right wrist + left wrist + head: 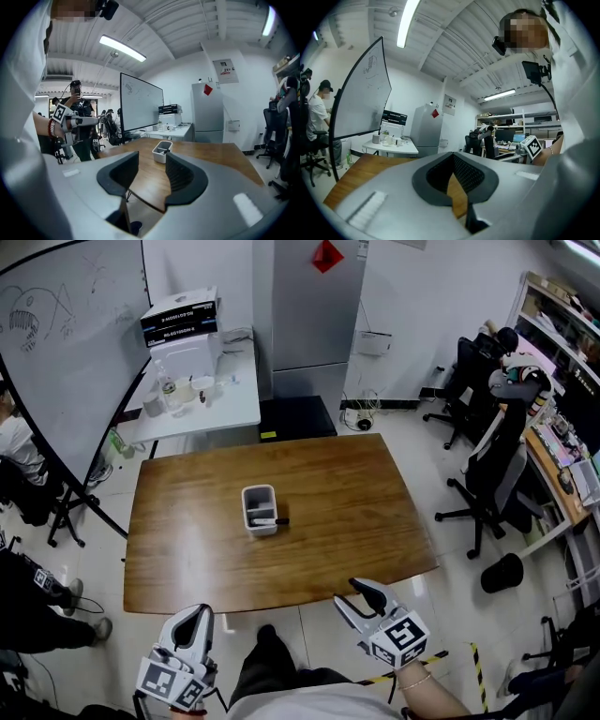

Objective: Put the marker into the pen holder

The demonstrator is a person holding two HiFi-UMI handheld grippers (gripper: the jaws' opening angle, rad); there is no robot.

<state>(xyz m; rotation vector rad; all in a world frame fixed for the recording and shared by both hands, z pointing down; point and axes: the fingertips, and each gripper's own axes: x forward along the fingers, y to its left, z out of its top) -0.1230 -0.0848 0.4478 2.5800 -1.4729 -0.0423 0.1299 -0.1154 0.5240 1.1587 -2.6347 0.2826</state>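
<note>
A white pen holder [260,509] stands near the middle of the wooden table [356,521]. A dark marker [273,520] lies in it, one end poking over its right rim. Both grippers hang below the table's near edge, well apart from the holder. My left gripper [199,613] is at the lower left, its jaws shut with nothing between them. My right gripper [349,594] is at the lower right, open and empty. In the right gripper view the pen holder [161,151] shows ahead between the parted jaws of the right gripper [152,159]. The left gripper [453,155] points along the table.
A whiteboard [66,352] on a stand flanks the table's left side. Behind it a white side table [202,399] carries boxes and bottles. Office chairs [497,474] and desks fill the right. A person [23,601] stands at the left.
</note>
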